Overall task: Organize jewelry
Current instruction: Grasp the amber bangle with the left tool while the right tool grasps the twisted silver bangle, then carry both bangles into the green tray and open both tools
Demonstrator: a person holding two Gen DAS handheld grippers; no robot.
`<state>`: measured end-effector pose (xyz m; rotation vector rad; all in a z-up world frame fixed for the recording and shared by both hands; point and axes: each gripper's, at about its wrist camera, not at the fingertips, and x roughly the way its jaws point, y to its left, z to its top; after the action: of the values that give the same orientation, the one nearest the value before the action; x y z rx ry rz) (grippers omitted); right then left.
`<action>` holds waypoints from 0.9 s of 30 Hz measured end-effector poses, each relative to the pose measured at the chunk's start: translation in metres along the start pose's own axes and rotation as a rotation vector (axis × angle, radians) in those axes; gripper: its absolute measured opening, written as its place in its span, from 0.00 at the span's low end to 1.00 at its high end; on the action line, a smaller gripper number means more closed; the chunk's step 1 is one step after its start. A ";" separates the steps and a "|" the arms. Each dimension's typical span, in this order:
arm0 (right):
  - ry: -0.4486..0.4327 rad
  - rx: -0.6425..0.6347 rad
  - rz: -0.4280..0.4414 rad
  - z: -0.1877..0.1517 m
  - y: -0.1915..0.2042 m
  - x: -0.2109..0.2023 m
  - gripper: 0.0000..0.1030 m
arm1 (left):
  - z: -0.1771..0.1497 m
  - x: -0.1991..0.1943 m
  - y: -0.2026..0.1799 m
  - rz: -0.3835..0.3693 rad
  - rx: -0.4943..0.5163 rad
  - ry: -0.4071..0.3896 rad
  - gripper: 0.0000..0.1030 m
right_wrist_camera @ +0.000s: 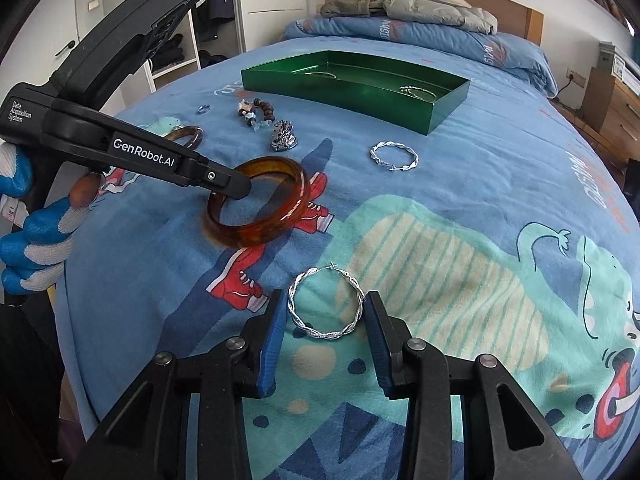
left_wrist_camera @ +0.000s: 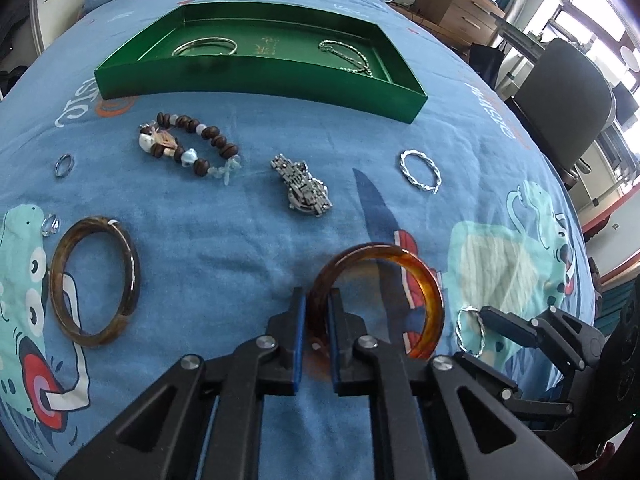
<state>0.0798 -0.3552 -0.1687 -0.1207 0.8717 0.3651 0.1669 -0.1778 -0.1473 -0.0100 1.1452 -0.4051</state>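
Observation:
My left gripper [left_wrist_camera: 318, 300] is shut on the rim of an amber bangle [left_wrist_camera: 428, 288], which also shows in the right wrist view [right_wrist_camera: 280, 216], tilted on the blue bedspread. My right gripper [right_wrist_camera: 325, 308] is open, its fingers either side of a twisted silver hoop [right_wrist_camera: 325, 334] lying on the bed, which also shows in the left wrist view [left_wrist_camera: 472, 332]. A green tray [left_wrist_camera: 260, 88] at the far side holds a silver bangle [left_wrist_camera: 206, 46] and a chain [left_wrist_camera: 348, 56].
On the bedspread lie a dark brown bangle [left_wrist_camera: 94, 280], a beaded bracelet [left_wrist_camera: 192, 144], a metal watch [left_wrist_camera: 304, 190], a second twisted silver hoop [left_wrist_camera: 420, 170] and two small rings [left_wrist_camera: 64, 165] [left_wrist_camera: 50, 225]. A chair [left_wrist_camera: 568, 100] stands right of the bed.

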 end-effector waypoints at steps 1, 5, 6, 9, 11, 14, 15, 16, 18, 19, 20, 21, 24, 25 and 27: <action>-0.002 0.006 -0.002 0.000 0.000 -0.002 0.37 | -0.001 -0.002 0.000 0.010 0.001 -0.005 0.09; -0.013 0.031 -0.011 -0.003 0.000 -0.010 0.37 | -0.005 -0.012 0.000 0.038 0.000 -0.029 0.09; -0.017 0.038 -0.015 -0.005 0.001 -0.013 0.37 | -0.006 -0.016 0.000 0.045 0.002 -0.037 0.09; -0.028 0.057 -0.026 -0.007 0.003 -0.022 0.37 | -0.008 -0.027 0.001 0.070 0.015 -0.061 0.09; -0.034 0.064 -0.034 -0.008 0.006 -0.026 0.37 | -0.010 -0.035 0.001 0.083 0.024 -0.076 0.09; -0.050 0.075 -0.045 -0.008 0.009 -0.033 0.37 | -0.013 -0.047 0.001 0.097 0.036 -0.099 0.09; -0.056 0.079 -0.048 -0.007 0.011 -0.036 0.37 | -0.014 -0.050 0.001 0.098 0.037 -0.104 0.09; -0.062 0.082 -0.051 -0.007 0.014 -0.039 0.37 | -0.016 -0.053 0.002 0.099 0.038 -0.108 0.09; -0.069 0.086 -0.053 -0.006 0.016 -0.043 0.37 | -0.019 -0.060 0.005 0.098 0.037 -0.117 0.09; -0.075 0.089 -0.053 -0.005 0.017 -0.046 0.37 | -0.020 -0.063 0.006 0.097 0.036 -0.120 0.09; -0.081 0.090 -0.054 -0.005 0.020 -0.049 0.37 | -0.021 -0.066 0.008 0.097 0.034 -0.125 0.09; -0.088 0.091 -0.055 -0.004 0.022 -0.052 0.37 | -0.022 -0.069 0.009 0.096 0.032 -0.129 0.09; -0.106 0.092 -0.055 -0.001 0.028 -0.060 0.37 | -0.022 -0.079 0.014 0.096 0.027 -0.143 0.09; -0.112 0.089 -0.059 0.002 0.030 -0.062 0.37 | -0.021 -0.082 0.016 0.095 0.024 -0.150 0.09; -0.122 0.083 -0.063 0.007 0.032 -0.065 0.37 | -0.016 -0.088 0.020 0.095 0.016 -0.164 0.09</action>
<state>0.0356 -0.3401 -0.1130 -0.0487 0.7593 0.2738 0.1276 -0.1284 -0.0805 0.0248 0.9762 -0.3234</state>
